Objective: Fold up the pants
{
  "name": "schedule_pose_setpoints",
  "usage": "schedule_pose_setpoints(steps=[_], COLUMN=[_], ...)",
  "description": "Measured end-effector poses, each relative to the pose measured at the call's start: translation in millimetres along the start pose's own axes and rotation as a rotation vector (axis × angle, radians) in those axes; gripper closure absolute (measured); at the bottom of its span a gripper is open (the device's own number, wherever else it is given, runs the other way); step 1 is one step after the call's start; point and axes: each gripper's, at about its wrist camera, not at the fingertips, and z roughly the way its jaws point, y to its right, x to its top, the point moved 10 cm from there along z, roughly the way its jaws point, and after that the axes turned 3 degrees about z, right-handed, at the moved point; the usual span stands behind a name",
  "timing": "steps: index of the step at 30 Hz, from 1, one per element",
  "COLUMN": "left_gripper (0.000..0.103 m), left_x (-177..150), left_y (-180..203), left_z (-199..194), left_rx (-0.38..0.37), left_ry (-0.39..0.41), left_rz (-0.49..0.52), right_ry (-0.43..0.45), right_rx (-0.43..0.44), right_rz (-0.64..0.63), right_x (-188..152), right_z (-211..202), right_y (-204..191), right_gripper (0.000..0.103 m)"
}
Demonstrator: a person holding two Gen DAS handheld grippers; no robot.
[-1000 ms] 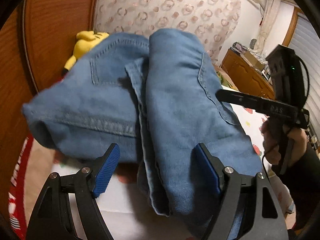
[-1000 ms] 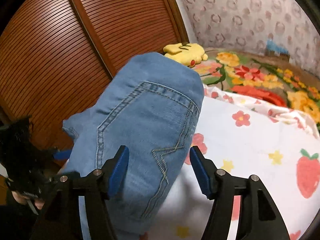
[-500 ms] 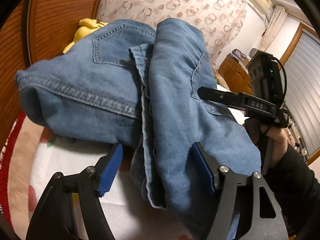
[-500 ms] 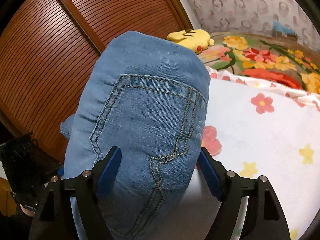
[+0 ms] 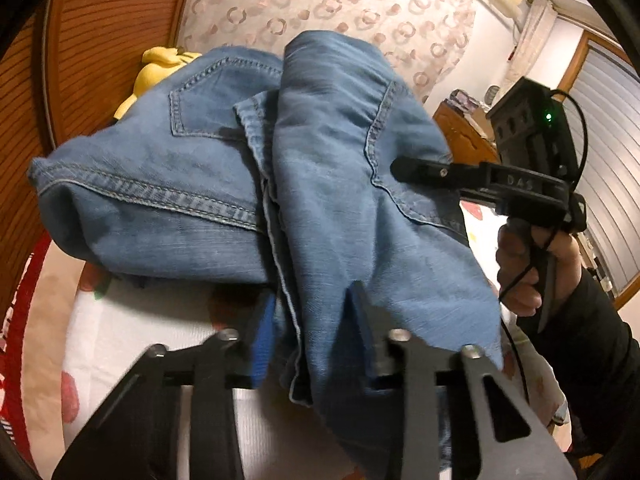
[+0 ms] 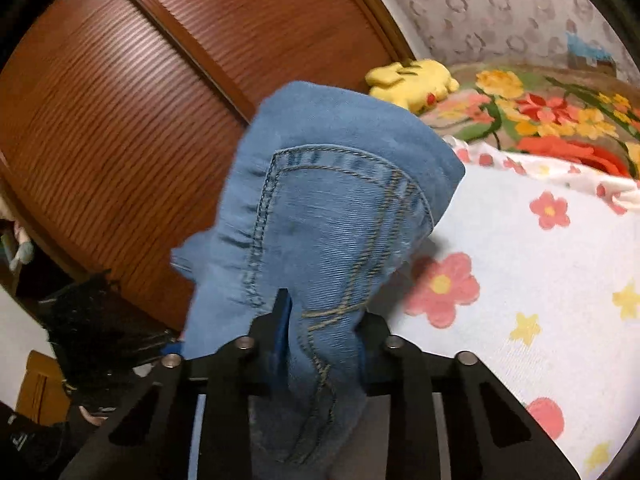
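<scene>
Your left gripper (image 5: 310,334) has its blue-padded jaws drawn in on a bunched fold of the jeans (image 5: 224,168), the denim edge pinched between the pads and hanging down past them. Your right gripper (image 6: 322,330) is likewise clamped on the jeans (image 6: 332,208), its jaws nearly together with a stitched back-pocket panel squeezed between them. The jeans hang raised between your two tools above the bedsheet (image 6: 540,280), a white sheet printed with pink flowers, yellow stars and strawberries; the waistband end droops to the left in the left wrist view, the pocket seams facing the camera. In that same view your right gripper (image 5: 404,168) reaches in from the side, its black finger lying against the denim, your right hand (image 5: 528,264) wrapped around the handle. Beyond the jeans a yellow plush toy (image 6: 412,80) lies on a floral blanket (image 6: 560,128), next to the ribbed wooden headboard (image 6: 160,100). Farthest back stands the wall with ring-patterned wallpaper (image 5: 340,4).
</scene>
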Motion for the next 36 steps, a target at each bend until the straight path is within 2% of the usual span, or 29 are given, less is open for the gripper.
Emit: schedule_pose_setpoints(steps=[2, 8, 12, 18, 24, 28, 31, 33, 36], left_gripper=[0.087, 0.087, 0.087, 0.088, 0.088, 0.089, 0.09, 0.094, 0.098], left_x=[-0.1, 13.0, 28.8, 62.4, 98.7, 131.6, 147.7, 147.5, 141.4], left_y=[3.5, 17.5, 22.8, 3.6, -33.1, -65.4, -95.5, -113.5, -137.2], left_z=[-6.4, -30.4, -51.8, -81.8, -109.1, -108.8, -91.6, -74.2, -40.4], left_rx=[-0.021, -0.069, -0.075, -0.06, 0.03, 0.11, 0.167, 0.187, 0.256], left_ry=[0.016, 0.075, 0.132, 0.214, 0.27, 0.259, 0.214, 0.162, 0.076], left_rz=[-0.011, -0.005, 0.015, 0.025, 0.061, 0.103, 0.125, 0.126, 0.141], right_ry=[0.013, 0.056, 0.093, 0.133, 0.176, 0.207, 0.183, 0.11, -0.037], right_rx=[-0.01, -0.04, -0.047, -0.034, 0.009, 0.016, -0.018, -0.09, -0.202], right_rz=[-0.036, -0.144, -0.208, -0.282, -0.255, -0.199, -0.137, -0.104, -0.068], right_x=[1.7, 25.8, 44.3, 68.9, 101.4, 109.9, 104.3, 93.3, 65.4], right_z=[-6.6, -29.9, -47.8, -50.9, -23.5, 3.3, 32.9, 61.4, 102.1], right_y=[-9.7, -52.4, -77.8, -109.5, -121.3, -107.3, -81.3, -53.6, -8.7], right_gripper=[0.08, 0.082, 0.082, 0.082, 0.082, 0.081, 0.076, 0.072, 0.066])
